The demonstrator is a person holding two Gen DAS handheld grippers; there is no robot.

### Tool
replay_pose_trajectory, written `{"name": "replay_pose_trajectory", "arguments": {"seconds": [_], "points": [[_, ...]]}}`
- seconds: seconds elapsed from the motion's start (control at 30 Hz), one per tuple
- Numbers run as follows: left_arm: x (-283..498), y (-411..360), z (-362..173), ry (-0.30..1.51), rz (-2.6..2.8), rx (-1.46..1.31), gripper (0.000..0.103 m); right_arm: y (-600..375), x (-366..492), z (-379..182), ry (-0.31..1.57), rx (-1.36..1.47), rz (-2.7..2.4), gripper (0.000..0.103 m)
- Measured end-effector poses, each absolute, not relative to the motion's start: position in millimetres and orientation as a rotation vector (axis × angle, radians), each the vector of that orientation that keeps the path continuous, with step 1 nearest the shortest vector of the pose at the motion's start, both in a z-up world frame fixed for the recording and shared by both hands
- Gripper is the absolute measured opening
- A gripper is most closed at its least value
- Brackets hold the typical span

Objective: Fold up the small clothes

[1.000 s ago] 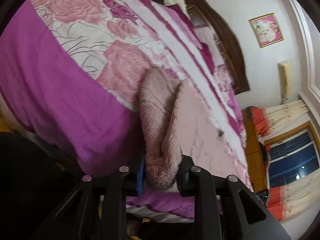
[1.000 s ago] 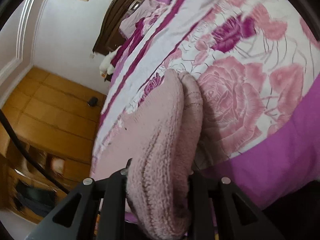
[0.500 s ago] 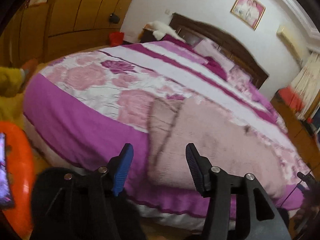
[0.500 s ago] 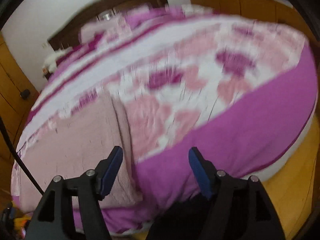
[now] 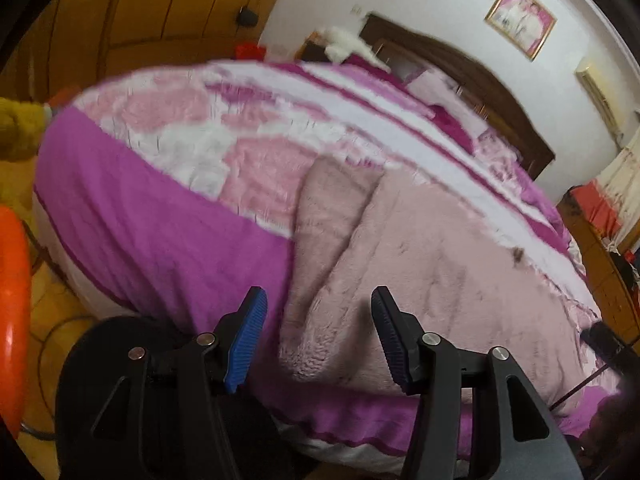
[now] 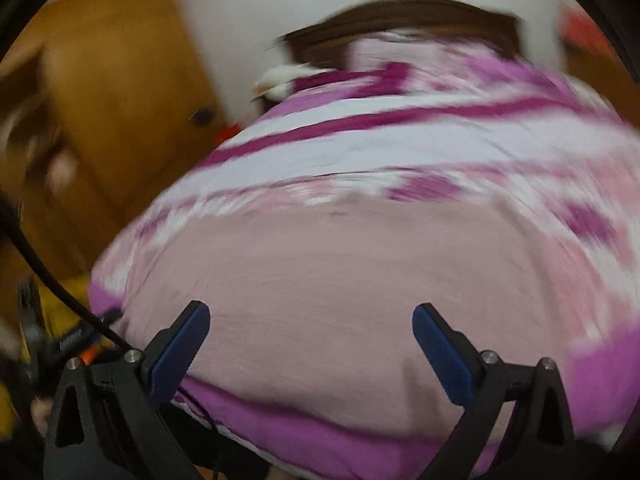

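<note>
two hand-held grippers hang in front of you over the near edge of the bed, and neither one has anything in its grip. your left hand-held gripper stands partly spread, its blue pads apart with empty air between them; the near left corner of the pink fleece garment lies just past and below the gap, not pinched. your right hand-held gripper is opening, its pads far apart, and nothing sits between them; that view is smeared by motion, so fine detail is lost.

the pink fleece garment lies spread flat on the floral quilt, close to the foot of the bed, reaching almost to the purple border that hangs over the edge. on its left side, seen from your left camera, a narrow flap is turned over onto the main panel, leaving a long diagonal crease. a small dark speck shows on its far right part.

beyond the garment the quilt runs in white and magenta stripes up to the pillows and the dark wooden headboard. a framed picture hangs on the white wall, wooden wardrobe doors stand to the left, and an orange object sits at the left rim of your left view.
</note>
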State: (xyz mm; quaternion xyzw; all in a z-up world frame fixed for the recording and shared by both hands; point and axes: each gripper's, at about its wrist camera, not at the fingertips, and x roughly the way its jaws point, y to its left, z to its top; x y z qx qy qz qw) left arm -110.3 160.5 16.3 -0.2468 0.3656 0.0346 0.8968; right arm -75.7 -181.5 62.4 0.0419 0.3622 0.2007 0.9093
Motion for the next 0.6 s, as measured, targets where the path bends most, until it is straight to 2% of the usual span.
{"name": "replay_pose_trajectory", "arguments": {"seconds": [0.07,0.2,0.53,0.6], "points": [[-107.2,165.8,6.2,0.796,0.044,-0.555,0.031,-145.8,-65.8,63.3,0.771,0.025,0.518,0.099],[-109.8,181.4,-4.6,0.794,0.004,-0.639,0.039,-95.1,-51.5,61.7,0.847,-0.013,0.665,0.094],[-111.4,189.5,-14.7,0.770,-0.083,-0.680,0.039,3.4,10.6,43.2,1.039,-0.003,0.756,0.093],[-111.7,193.3,-18.2,0.769,-0.099,-0.720,0.037,32.8,22.7,41.0,1.082,-0.047,0.756,0.093]]}}
